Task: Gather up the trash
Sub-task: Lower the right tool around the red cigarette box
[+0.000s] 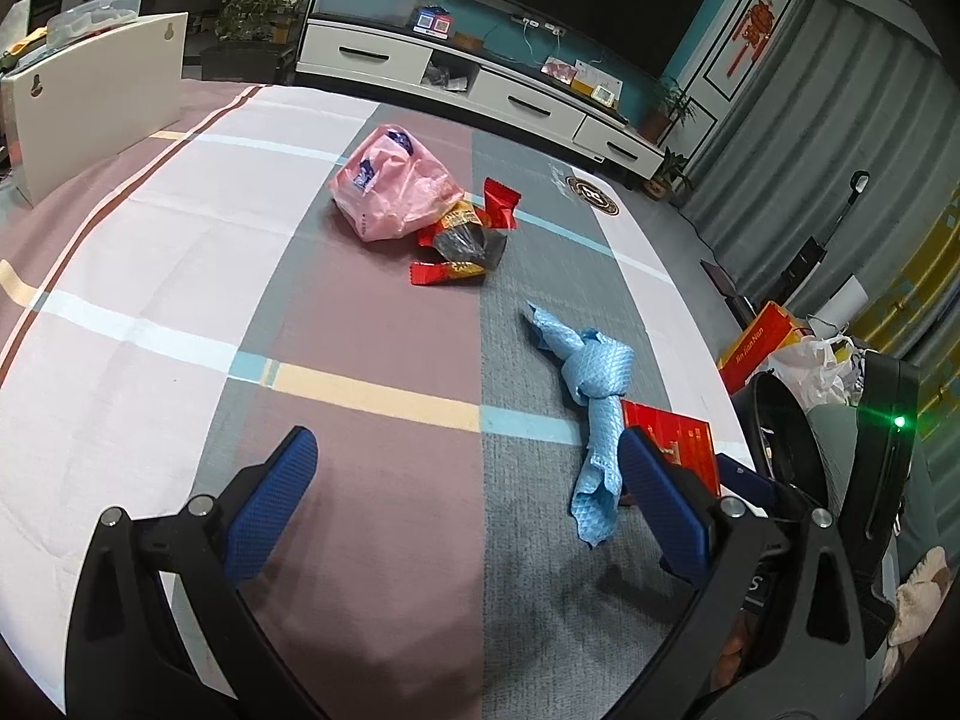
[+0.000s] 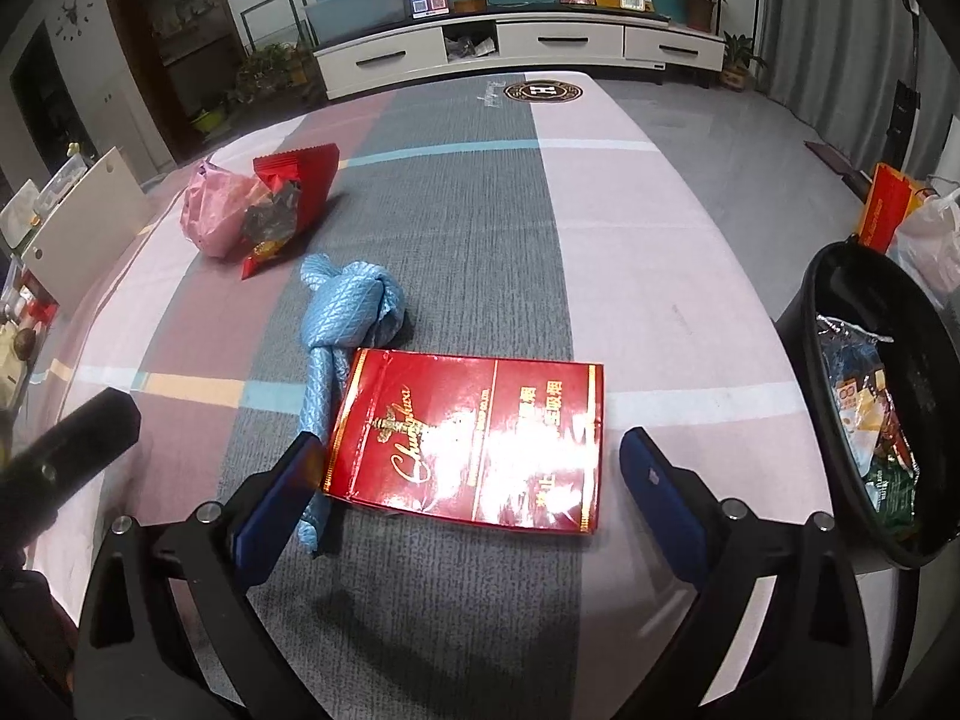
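Note:
A flat red cigarette carton (image 2: 474, 438) lies on the striped tablecloth (image 2: 600, 240), between the open fingers of my right gripper (image 2: 474, 462). A knotted blue cloth (image 2: 348, 312) lies touching its left edge; it also shows in the left wrist view (image 1: 591, 414), with the carton (image 1: 678, 438) behind it. A pink plastic bag (image 1: 390, 186) with red snack wrappers (image 1: 468, 240) sits farther back. My left gripper (image 1: 468, 468) is open and empty over the cloth's near part. A black trash bin (image 2: 870, 408) with wrappers inside stands at the table's right edge.
A white board (image 1: 96, 120) stands at the table's left edge. A red box and white plastic bag (image 1: 792, 354) lie on the floor beyond the bin. A TV cabinet (image 2: 522, 45) lines the far wall.

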A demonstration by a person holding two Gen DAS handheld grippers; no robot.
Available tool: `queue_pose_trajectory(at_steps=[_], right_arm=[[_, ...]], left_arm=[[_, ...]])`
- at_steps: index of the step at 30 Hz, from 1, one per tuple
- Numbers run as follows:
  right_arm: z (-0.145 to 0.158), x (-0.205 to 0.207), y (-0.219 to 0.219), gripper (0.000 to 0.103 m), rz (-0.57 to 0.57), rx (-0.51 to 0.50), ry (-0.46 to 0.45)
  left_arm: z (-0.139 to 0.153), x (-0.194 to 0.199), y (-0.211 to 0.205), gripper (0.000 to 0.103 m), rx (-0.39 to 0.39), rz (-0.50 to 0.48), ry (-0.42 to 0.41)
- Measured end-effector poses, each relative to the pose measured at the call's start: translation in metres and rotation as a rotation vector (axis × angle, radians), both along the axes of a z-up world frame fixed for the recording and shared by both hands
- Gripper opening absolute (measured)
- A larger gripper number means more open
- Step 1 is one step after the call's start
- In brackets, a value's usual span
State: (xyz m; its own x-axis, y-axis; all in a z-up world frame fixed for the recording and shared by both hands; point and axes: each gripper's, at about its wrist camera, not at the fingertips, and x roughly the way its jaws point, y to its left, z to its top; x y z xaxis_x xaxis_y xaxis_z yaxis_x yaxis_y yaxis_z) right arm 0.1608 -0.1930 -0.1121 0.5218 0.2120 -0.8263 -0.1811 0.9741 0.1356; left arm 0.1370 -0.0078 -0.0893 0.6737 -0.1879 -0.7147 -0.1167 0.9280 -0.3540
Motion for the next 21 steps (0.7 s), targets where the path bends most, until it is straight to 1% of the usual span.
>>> queue_pose_trajectory(at_steps=[3,15,19,21], right_arm=[[-0.0003,0.0001,-0.0008,0.1,0.008,-0.006,0.003],[-0.0016,0.0013,-0.0021,0.1,0.031,0.014,0.022],[-0.0015,-0.0005,-0.001,0.1,0.031,0.012,0.021],[-0.0008,-0.0023,0.0,0.1,0.049,0.007,0.013]], left_arm=[[-0.0011,0.0008,0.0002,0.1,-0.003,0.001,0.003],[-0.0035,0.0028,0.0,0.1,-0.003,0.004,0.008],[-0.003,0.0021,-0.001,0.1,-0.001,-0.001,0.007],[-0.0025,0.0034,-0.0032,0.1,0.006,-0.007,0.008]])
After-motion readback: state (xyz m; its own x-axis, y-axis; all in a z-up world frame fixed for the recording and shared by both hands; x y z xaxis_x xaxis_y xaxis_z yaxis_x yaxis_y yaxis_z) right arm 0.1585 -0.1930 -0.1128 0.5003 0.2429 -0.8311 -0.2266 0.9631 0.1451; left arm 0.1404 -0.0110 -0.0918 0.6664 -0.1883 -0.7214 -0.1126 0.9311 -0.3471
